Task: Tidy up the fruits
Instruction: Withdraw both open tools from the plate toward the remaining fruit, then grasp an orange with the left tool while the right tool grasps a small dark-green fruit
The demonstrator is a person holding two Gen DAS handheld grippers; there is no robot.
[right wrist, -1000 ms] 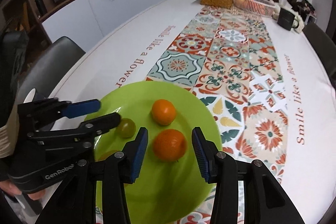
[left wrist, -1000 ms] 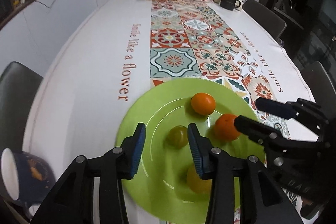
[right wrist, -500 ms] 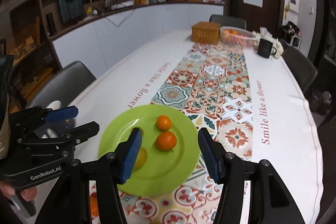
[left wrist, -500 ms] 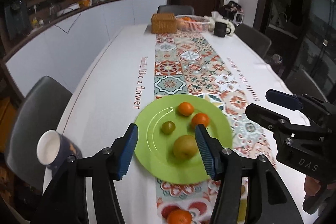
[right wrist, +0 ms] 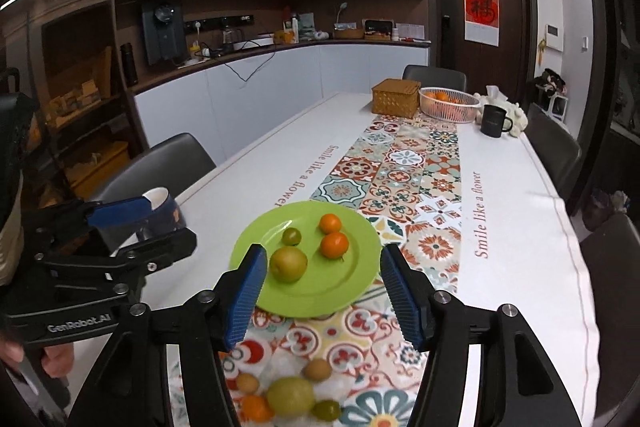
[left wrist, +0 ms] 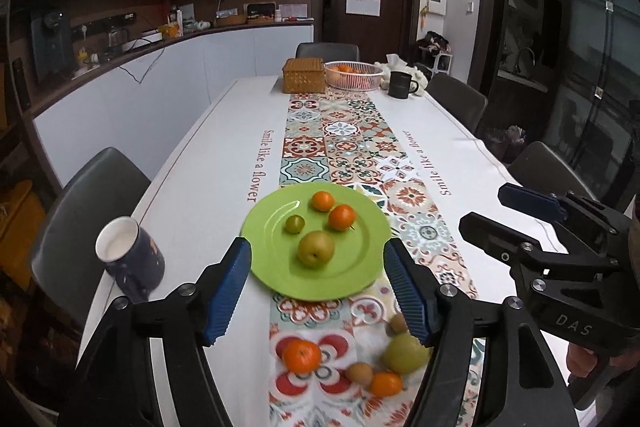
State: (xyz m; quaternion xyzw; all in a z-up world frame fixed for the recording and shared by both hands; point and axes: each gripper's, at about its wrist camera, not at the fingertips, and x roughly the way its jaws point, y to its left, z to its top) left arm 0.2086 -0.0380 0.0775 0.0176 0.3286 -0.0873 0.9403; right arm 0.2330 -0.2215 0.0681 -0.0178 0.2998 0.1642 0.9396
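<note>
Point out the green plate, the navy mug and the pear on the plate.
green plate [left wrist: 280,277], left wrist view, bare near rim.
navy mug [left wrist: 138,267], left wrist view, outer wall.
pear [left wrist: 315,249], left wrist view, middle of its skin.

loose fruits [right wrist: 290,395]: blurred, partly behind tongs | mug [right wrist: 162,213]: half hidden | basket contents [left wrist: 352,69]: too small
</note>
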